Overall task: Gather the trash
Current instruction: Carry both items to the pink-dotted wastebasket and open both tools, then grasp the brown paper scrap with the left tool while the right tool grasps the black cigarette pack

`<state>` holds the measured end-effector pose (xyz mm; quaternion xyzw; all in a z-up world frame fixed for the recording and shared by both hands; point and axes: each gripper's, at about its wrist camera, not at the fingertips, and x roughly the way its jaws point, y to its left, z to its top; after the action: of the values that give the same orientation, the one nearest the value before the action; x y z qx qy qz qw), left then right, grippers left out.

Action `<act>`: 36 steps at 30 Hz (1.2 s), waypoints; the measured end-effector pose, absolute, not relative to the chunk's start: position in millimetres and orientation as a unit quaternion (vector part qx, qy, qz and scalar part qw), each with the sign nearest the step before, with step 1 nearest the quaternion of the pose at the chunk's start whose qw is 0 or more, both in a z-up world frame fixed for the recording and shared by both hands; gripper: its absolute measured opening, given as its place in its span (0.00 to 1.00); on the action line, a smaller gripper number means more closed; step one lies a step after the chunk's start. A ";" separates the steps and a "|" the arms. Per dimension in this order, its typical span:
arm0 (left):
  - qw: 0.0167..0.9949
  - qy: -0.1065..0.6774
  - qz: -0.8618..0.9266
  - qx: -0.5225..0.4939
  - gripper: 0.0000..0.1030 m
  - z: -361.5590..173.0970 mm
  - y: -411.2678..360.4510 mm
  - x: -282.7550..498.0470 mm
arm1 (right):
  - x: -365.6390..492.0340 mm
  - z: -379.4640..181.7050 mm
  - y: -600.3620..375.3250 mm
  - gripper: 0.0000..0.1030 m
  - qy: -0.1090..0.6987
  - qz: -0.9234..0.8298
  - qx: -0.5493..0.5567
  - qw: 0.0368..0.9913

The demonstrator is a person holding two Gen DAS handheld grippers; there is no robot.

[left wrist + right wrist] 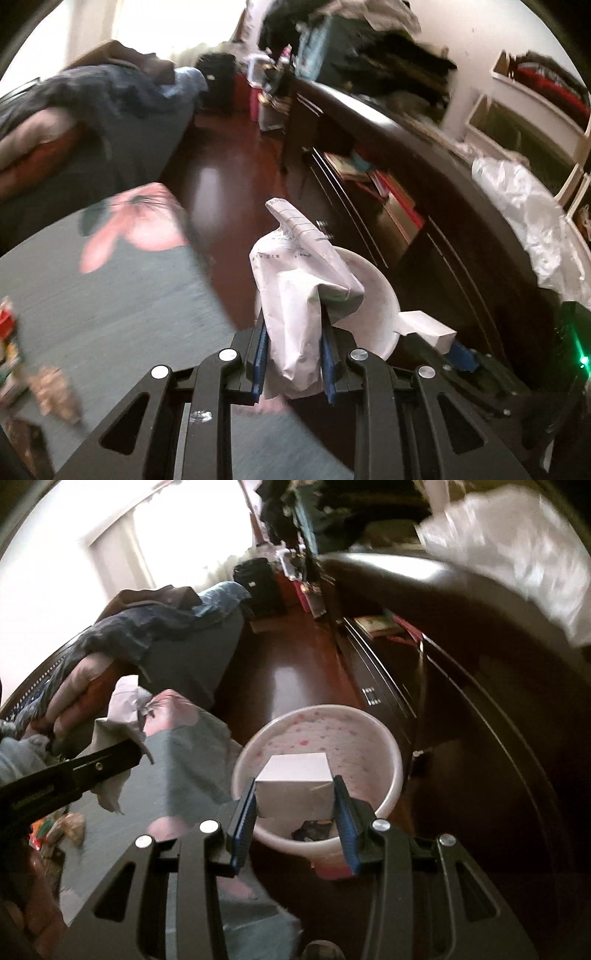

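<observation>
A: How do the fingers stand? Start there.

B: The left gripper has its blue pads pinching a crumpled paper; the sheet sticks up past the tips and hangs below them. The right gripper clamps a small white box between its pads, one on each side face.

A: And around them, biggest things first?

B: A bed with a grey cover carrying a pink flower print fills the left. A dark dresser curves along the right, with crinkled clear plastic on its top. Reddish wood floor runs between them.

A: The bin?

B: A pale speckled waste basket stands on that floor beside the bed. In the right wrist view the box hangs just above its opening, and some dark scraps lie at the bottom.

A: The paper?

B: Near the basket's rim, on the bed side. More wrappers lie on the cover, blurred.
</observation>
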<state>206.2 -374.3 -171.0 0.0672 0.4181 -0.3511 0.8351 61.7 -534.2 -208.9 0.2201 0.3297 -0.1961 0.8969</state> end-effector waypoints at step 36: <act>0.897 0.403 -0.172 0.061 0.93 -163.5 -268.5 214.0 | 71.0 -174.7 -461.6 0.81 0.309 -0.141 0.163 0.926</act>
<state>214.0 -268.5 -163.5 0.0614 0.4030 -0.1722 0.8968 71.0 -461.6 -174.7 0.1634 0.3091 -0.1412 0.9262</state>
